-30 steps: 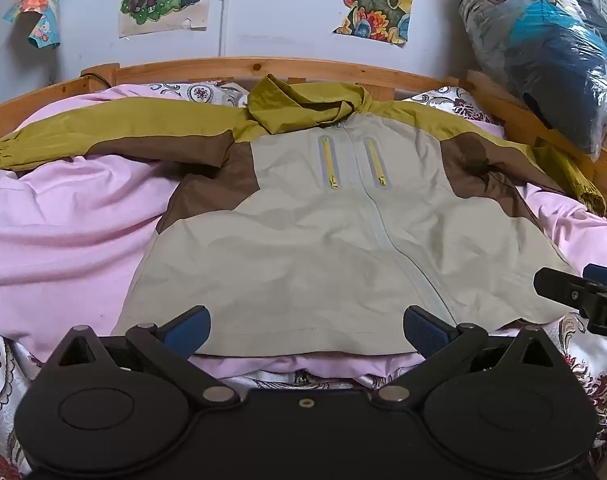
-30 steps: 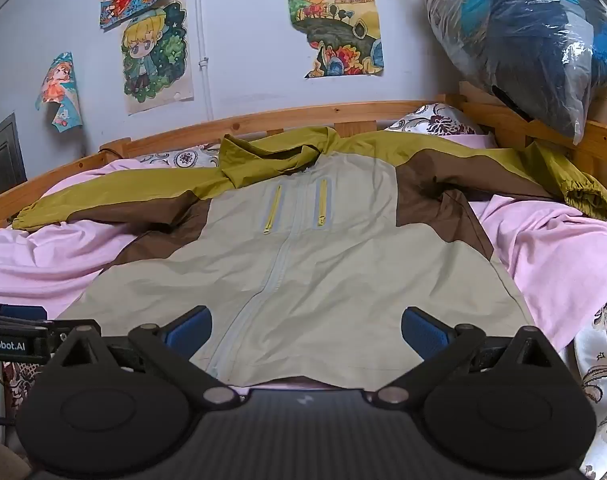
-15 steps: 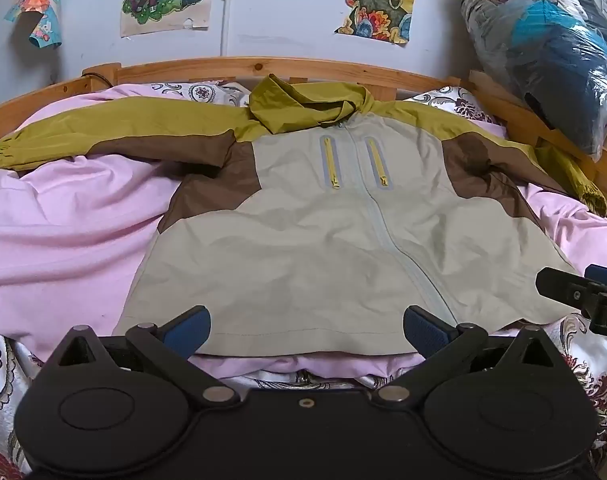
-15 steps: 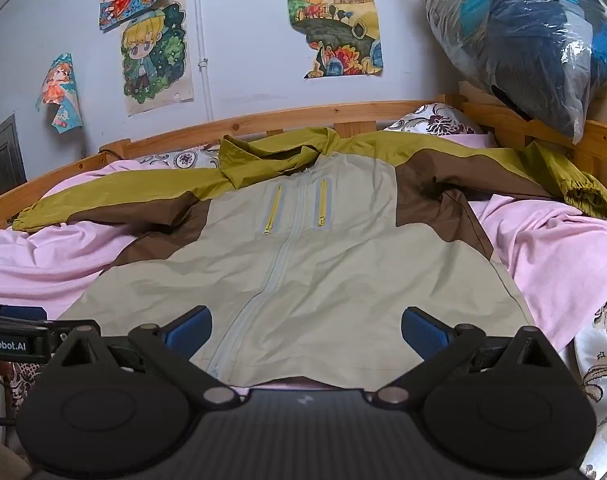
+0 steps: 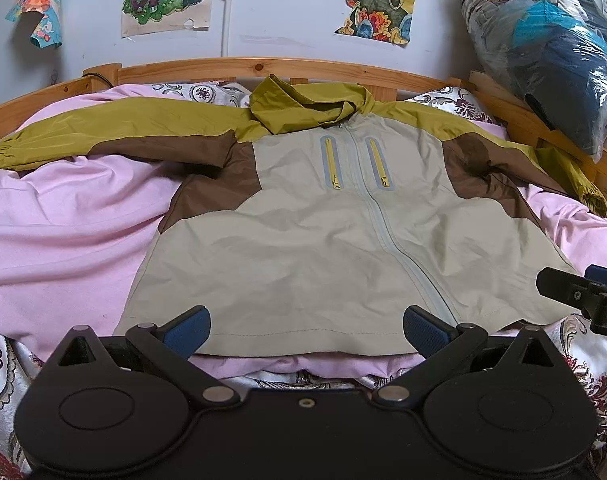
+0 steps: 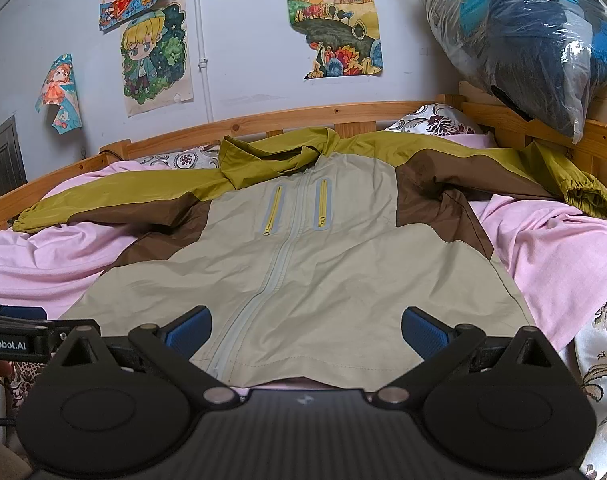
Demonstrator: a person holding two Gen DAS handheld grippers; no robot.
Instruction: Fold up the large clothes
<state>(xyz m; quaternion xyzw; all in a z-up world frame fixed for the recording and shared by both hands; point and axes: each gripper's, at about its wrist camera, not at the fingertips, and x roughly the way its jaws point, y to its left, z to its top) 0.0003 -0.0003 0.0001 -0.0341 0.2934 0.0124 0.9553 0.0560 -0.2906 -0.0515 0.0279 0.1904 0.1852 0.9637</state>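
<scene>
The jacket (image 5: 303,248) lay flat, front up, on the pink sheet (image 5: 63,232) of the bed, sleeves spread. I held the left hand-held gripper (image 5: 306,326) and right hand-held gripper (image 6: 306,326) wide open and empty at its hem. I judged a sleeve should be folded inward first, pinched near the cuff (image 6: 583,196).

This is a bedroom in a home. A bed with a wooden frame (image 6: 303,118) stands against a pale wall (image 6: 243,40) and is covered by a pink sheet (image 5: 63,220) over patterned bedding (image 6: 599,344). Colourful cartoon drawings (image 6: 155,60) hang on the wall, and a clear plastic bag of clothes (image 6: 523,32) lies on the frame at the far right corner.
</scene>
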